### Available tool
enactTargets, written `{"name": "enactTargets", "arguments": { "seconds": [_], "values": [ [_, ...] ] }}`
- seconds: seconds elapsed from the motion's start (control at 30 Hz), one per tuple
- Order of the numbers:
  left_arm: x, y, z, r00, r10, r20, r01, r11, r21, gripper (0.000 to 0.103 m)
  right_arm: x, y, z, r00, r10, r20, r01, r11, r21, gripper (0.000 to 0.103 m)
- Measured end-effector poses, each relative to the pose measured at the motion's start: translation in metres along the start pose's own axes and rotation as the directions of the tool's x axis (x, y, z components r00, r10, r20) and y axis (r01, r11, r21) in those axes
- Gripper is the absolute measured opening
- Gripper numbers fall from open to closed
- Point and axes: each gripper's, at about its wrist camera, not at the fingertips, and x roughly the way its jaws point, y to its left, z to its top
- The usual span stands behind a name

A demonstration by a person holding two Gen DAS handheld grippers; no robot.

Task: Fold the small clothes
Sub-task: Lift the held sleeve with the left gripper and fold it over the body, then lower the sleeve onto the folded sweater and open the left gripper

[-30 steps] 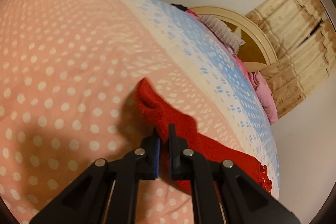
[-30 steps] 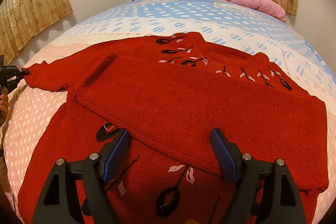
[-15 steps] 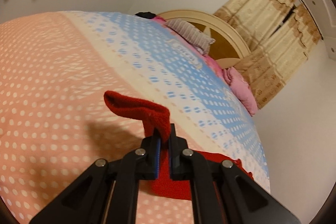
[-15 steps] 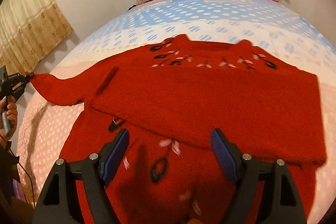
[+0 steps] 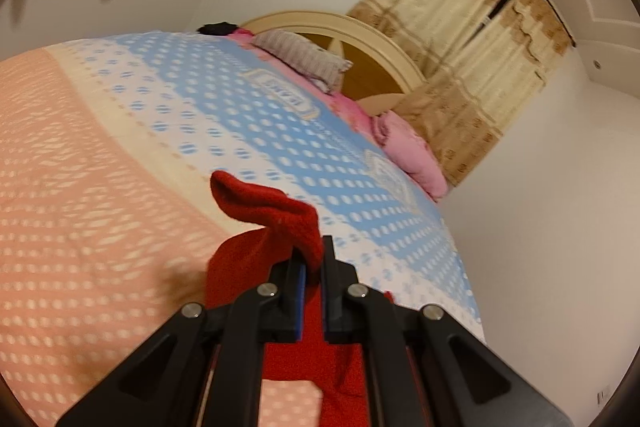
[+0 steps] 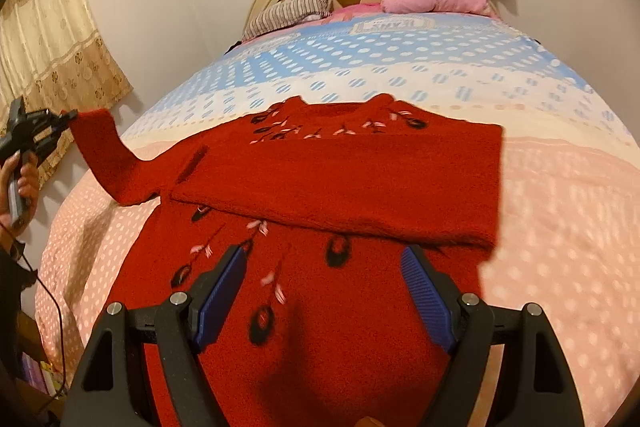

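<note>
A red knitted sweater (image 6: 320,227) is spread across the centre of the frame on the polka-dot bed (image 6: 560,207), one sleeve folded across its chest. Its other sleeve cuff (image 5: 276,215) is pinched between the closed fingers of the left tool (image 5: 314,267) and held raised at mid left. The right tool (image 6: 322,291) is held open above the sweater's lower part, gripping nothing

The left gripper (image 5: 314,269) has risen from the bedspread (image 5: 92,187), carrying the sleeve (image 6: 105,155) pinched between its fingers; the cuff now flops over above the fingertips, clear of the bed. Seen from the right gripper (image 6: 322,291), the sleeve has climbed from flat to slanting upward, and the sweater (image 6: 332,187) sits farther beyond its fingers.
</note>
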Motion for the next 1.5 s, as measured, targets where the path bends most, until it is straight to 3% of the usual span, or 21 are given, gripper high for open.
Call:
{"name": "enactTargets", "arguments": {
  "seconds": [0.23, 0.57, 0.83, 1.17, 1.3, 1.4, 1.5],
  "values": [
    [0.014, -0.05, -0.007, 0.997, -0.071, -0.014, 0.072, 0.997, 0.024, 0.006, -0.026, -0.028, -0.023, 0.998, -0.052, 0.039, 0.051, 0.998, 0.031, 0.08],
    [0.034, -0.124, -0.027, 0.984, -0.168, -0.055, 0.171, 0.983, 0.06, 0.005, -0.025, -0.062, -0.052, 0.996, -0.088, 0.02, 0.086, 0.993, 0.082, 0.08],
    [0.061, -0.185, -0.074, 0.967, -0.22, -0.129, 0.237, 0.962, 0.135, 0.006, -0.02, -0.059, -0.058, 0.996, -0.086, 0.012, 0.085, 0.994, 0.072, 0.08],
    [0.109, -0.254, -0.175, 0.951, -0.181, -0.253, 0.252, 0.924, 0.288, 0.005, -0.02, -0.06, -0.062, 0.996, -0.081, 0.024, 0.079, 0.994, 0.073, 0.08],
    [0.124, -0.266, -0.21, 0.949, -0.133, -0.284, 0.236, 0.9, 0.366, 0.005, -0.02, -0.061, -0.062, 0.997, -0.075, 0.027, 0.073, 0.994, 0.079, 0.08],
    [0.138, -0.268, -0.231, 0.944, -0.06, -0.325, 0.202, 0.882, 0.425, 0.006, -0.02, -0.061, -0.062, 0.997, -0.072, 0.027, 0.069, 0.994, 0.083, 0.08],
    [0.141, -0.261, -0.245, 0.921, -0.013, -0.39, 0.205, 0.868, 0.453, 0.006, -0.019, -0.061, -0.063, 0.997, -0.073, 0.026, 0.071, 0.994, 0.081, 0.081]
  ]
}}
